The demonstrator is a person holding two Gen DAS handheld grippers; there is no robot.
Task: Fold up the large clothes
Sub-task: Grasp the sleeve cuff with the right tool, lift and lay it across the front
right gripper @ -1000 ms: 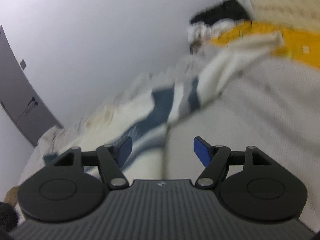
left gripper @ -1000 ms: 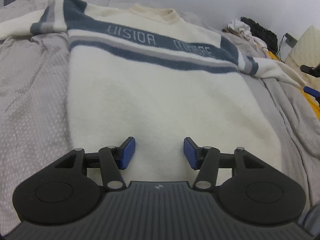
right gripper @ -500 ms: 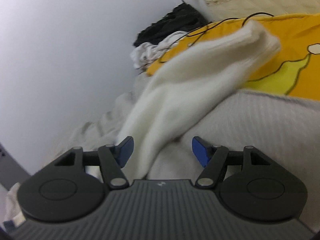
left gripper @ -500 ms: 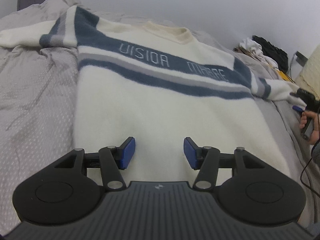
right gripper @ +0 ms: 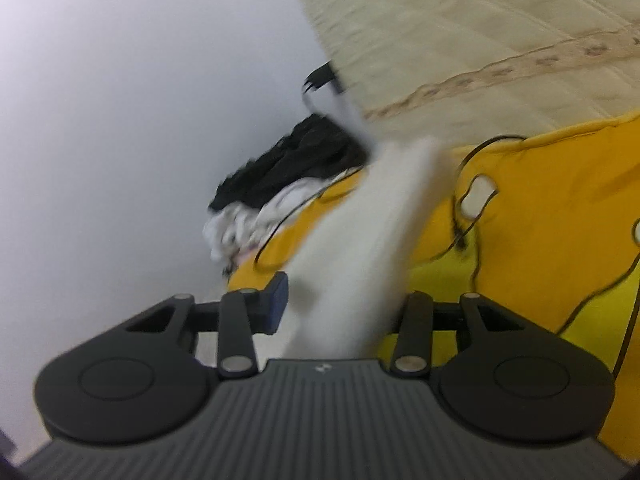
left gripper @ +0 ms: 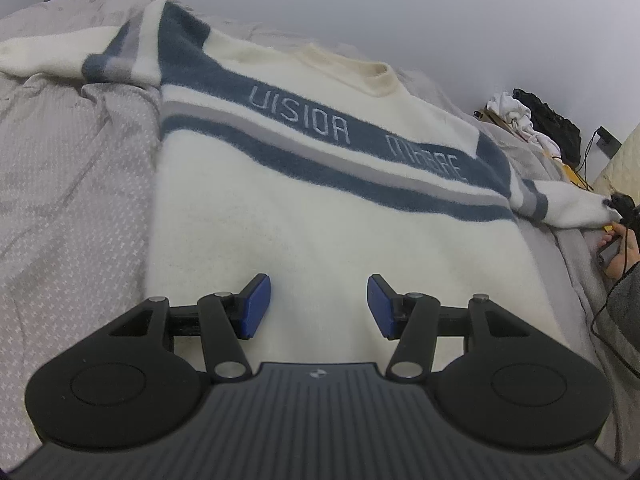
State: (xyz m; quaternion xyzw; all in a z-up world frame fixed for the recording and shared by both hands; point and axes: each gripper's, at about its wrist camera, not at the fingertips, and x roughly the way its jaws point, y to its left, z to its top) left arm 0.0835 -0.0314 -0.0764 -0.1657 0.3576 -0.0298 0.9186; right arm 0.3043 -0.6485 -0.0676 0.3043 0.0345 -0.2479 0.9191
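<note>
Left tongs (left gripper: 319,305) tilted down over sweater (left gripper: 320,216) hem, half open, empty. Sweater flat on grey bed (left gripper: 72,184). Right tongs (right gripper: 340,306) near level, closing on white sleeve (right gripper: 360,248), over yellow cover (right gripper: 540,220).

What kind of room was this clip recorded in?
Most likely a bedroom. The sweater lies flat on a grey bedspread rumpled like bedding, a quilted cream headboard or mattress stands behind a yellow blanket, and loose clothes are piled against the wall.
</note>
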